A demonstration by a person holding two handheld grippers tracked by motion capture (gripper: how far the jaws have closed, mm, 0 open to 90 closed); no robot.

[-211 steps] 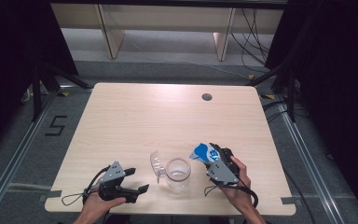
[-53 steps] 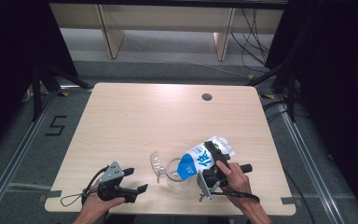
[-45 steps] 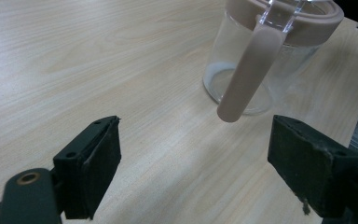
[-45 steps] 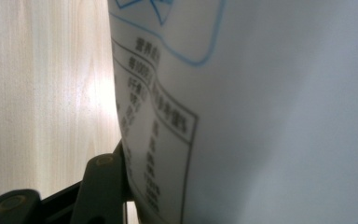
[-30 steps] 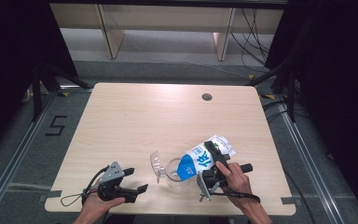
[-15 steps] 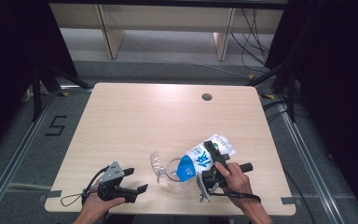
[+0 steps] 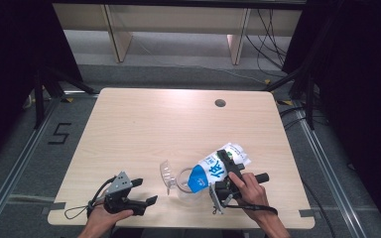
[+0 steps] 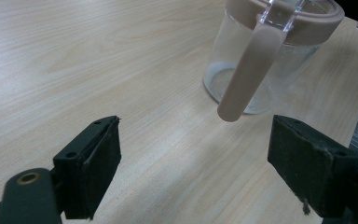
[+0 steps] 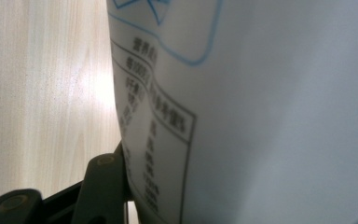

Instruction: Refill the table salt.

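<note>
A blue and white milk carton (image 7: 212, 171) is tipped over to the left, its blue end above the mouth of a clear glass pitcher (image 7: 182, 184) near the table's front edge. My right gripper (image 7: 226, 174) is shut on the carton's sides. In the right gripper view the carton's white printed face (image 9: 261, 93) is right up against the camera, with one black finger (image 9: 103, 184) pressed on it. My left gripper (image 7: 145, 191) rests open at the front left, nothing between its jaws. In the left gripper view (image 8: 195, 125) it faces the pitcher (image 8: 256, 70) and its beige handle (image 8: 244, 79).
The pitcher's clear flip lid (image 7: 165, 173) stands open on its left side. The light wooden table (image 7: 154, 124) has a round cable hole (image 7: 220, 103) at the back right. Shelving legs and cables lie on the floor beyond the table.
Seven seconds ago the carton stood upright beside the pitcher; now it is tipped over the pitcher's mouth. Over the last second neither hand has moved.
</note>
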